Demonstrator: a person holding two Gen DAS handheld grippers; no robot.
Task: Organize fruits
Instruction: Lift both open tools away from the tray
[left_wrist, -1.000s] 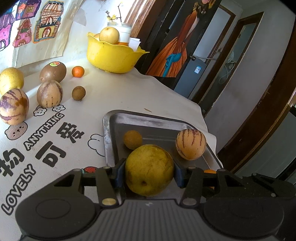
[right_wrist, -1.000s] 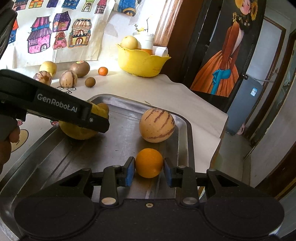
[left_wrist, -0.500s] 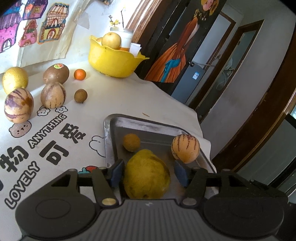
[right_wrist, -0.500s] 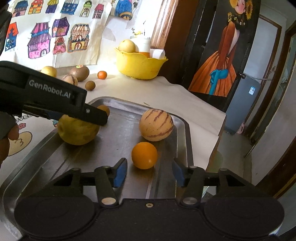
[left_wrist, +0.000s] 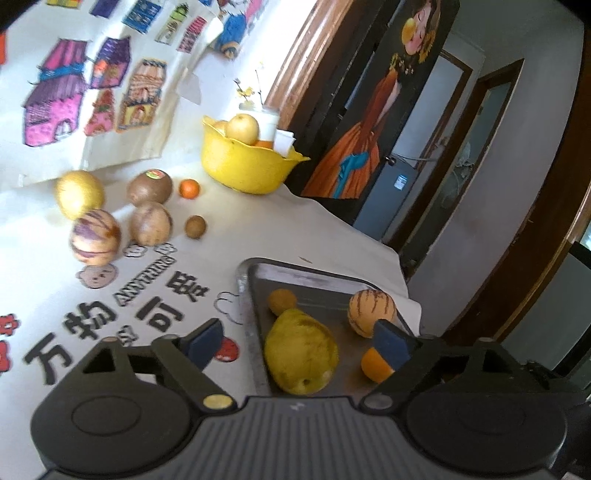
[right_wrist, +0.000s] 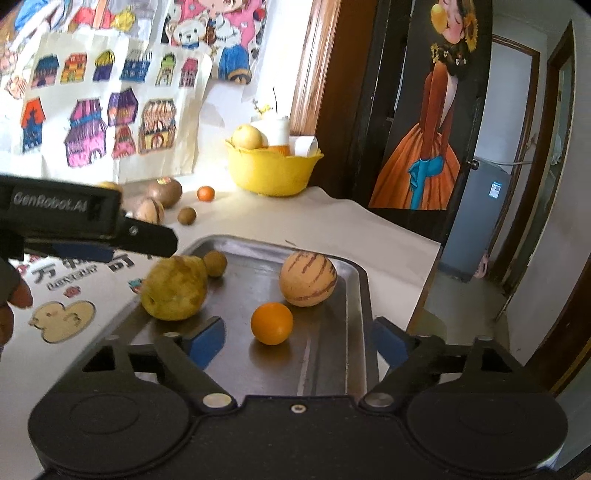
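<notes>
Both grippers have let go and drawn back, jaws opening wide and empty.
Left gripper (left_wrist: 299, 343) frames the pear (left_wrist: 301, 356); right gripper (right_wrist: 297, 339) the orange (right_wrist: 271, 323), striped melon (right_wrist: 307, 278) at one o'clock, all on the tray (right_wrist: 354, 295); more fruit at eleven on the table (left_wrist: 258, 229).

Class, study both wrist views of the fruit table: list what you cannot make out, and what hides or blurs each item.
- Orange, left wrist view: partly behind the left claw's blue pad.
- Yellow bowl contents, both views: the rim hides all but the top fruit.
- Fruits by the wall, right wrist view: the left claw covers some.
- Tray near edge, right wrist view: under the right claw.
</notes>
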